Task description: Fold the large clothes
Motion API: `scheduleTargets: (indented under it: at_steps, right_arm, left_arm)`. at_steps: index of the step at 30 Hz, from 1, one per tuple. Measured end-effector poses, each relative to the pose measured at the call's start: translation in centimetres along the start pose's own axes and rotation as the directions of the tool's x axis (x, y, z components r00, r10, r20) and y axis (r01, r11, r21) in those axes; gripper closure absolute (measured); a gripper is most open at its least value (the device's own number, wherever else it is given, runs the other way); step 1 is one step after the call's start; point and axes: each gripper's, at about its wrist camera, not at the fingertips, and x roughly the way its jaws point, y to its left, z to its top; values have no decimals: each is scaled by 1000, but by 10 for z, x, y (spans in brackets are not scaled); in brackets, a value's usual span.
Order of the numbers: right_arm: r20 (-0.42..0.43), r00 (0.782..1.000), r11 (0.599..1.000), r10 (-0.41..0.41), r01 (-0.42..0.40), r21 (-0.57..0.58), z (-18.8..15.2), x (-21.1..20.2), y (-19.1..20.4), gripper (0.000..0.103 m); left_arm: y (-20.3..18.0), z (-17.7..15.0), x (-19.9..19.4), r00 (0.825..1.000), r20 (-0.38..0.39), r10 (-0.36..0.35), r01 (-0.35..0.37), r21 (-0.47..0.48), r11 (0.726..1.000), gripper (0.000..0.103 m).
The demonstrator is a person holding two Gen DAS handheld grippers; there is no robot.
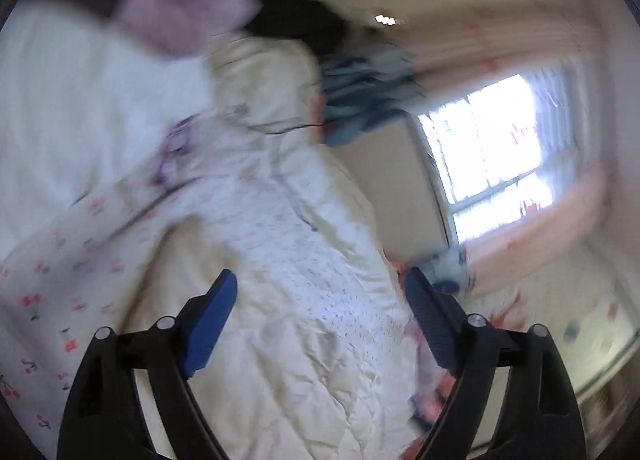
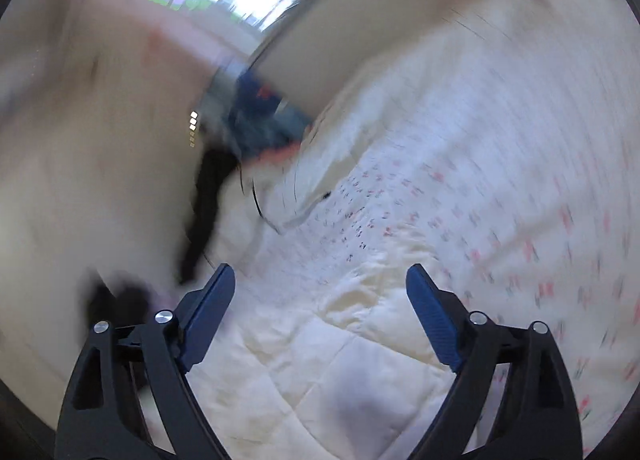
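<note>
Both views are smeared by motion, so fine detail is lost. The left tool stands with its jaws wide and nothing between the blue pads; beneath and ahead of it lies a cream quilted garment, rumpled and stretched lengthwise across the bed, whose sheet carries a small cherry print. The right tool is likewise spread wide and empty, hanging over the same cream fabric near the bed's edge, with printed sheet to its right. A window and a blue heap sit beyond. Judging by the open jaws over the cloth, both hands seem placed to take fresh hold for a fold
</note>
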Motion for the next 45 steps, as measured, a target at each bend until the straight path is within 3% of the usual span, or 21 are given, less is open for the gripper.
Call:
scheduleTargets:
  at_steps: [3, 6, 8, 9, 10, 11, 13, 15, 16, 17, 19, 21, 24, 25, 26, 29, 30, 33, 36, 40, 45]
  right_arm:
    - [-108, 984, 944, -138, 98, -314, -16, 58, 79, 15]
    - [-192, 945, 847, -264, 132, -515, -52, 127, 123, 15]
    - [-185, 878, 724, -442, 227, -651, -85, 179, 123, 15]
    - [-236, 825, 704, -514, 249, -665, -100, 208, 106, 12]
    - [-307, 803, 750, -511, 242, -615, -108, 222, 86, 9]
    - [-360, 824, 837, -438, 227, -499, -105, 224, 67, 9]
    - [-385, 816, 848, -431, 220, -482, -103, 224, 64, 9]
    - [-408, 804, 842, -432, 197, -502, -100, 217, 68, 10]
    - [-401, 817, 852, -415, 195, -485, -93, 209, 70, 10]
    - [-342, 861, 870, -376, 201, -450, -77, 190, 70, 10]
    - [-214, 904, 878, -371, 266, -399, -49, 167, 67, 10]
    - [-179, 893, 871, -413, 329, -365, -34, 162, 54, 10]
    - [-246, 818, 831, -519, 416, -370, -49, 185, -2, 10]
    - [-312, 835, 884, -453, 375, -280, -56, 188, -28, 10]
    - [-304, 852, 900, -426, 365, -238, -53, 188, -32, 11]
    - [-360, 820, 889, -446, 360, -282, -47, 189, -26, 11]
    - [-376, 821, 895, -430, 334, -295, -43, 180, -19, 11]
    - [-344, 893, 942, -290, 203, -265, -34, 105, -6, 11]
    - [-323, 922, 967, -213, 152, -205, -47, 17, -17, 7]
    - [-393, 913, 992, -105, 123, 20, -97, -67, -67, 7]
    - [-429, 903, 971, 34, 72, 229, -156, -96, -104, 7]
  left_arm:
    - [-51, -20, 45, 994, -107, 26, -5, 189, 982, 19]
    - [-84, -52, 110, 976, -188, 111, -35, 367, 930, 19]
    - [-75, -68, 142, 957, -187, 222, -120, 443, 889, 19]
    - [-55, -76, 160, 933, -207, 294, -178, 445, 878, 19]
    - [-28, -83, 174, 910, -253, 328, -211, 398, 893, 20]
    - [-3, -85, 177, 909, -278, 310, -215, 326, 921, 21]
    - [5, -81, 172, 918, -276, 285, -210, 270, 940, 27]
    - [-8, -77, 165, 904, -273, 329, -248, 292, 924, 27]
    - [-17, -75, 159, 907, -248, 341, -258, 314, 914, 27]
    - [-30, -73, 153, 920, -211, 330, -244, 352, 904, 27]
    - [-56, -68, 143, 935, -130, 332, -246, 437, 865, 19]
    - [-58, -62, 145, 931, -82, 357, -280, 469, 838, 12]
    - [-12, -65, 169, 884, -124, 451, -352, 457, 817, 12]
    - [9, -67, 175, 882, -171, 440, -343, 408, 846, 12]
    - [17, -66, 175, 891, -175, 418, -333, 374, 866, 12]
    - [10, -64, 178, 860, -206, 468, -356, 416, 837, 12]
    - [4, -65, 174, 852, -212, 478, -358, 431, 828, 12]
    - [-16, -61, 116, 890, -166, 424, -318, 439, 840, 12]
    - [-24, -72, 36, 908, -142, 395, -302, 434, 849, 12]
    - [3, -95, -40, 909, -191, 370, -303, 308, 902, 12]
    - [31, -141, -98, 928, -263, 264, -245, 102, 964, 12]
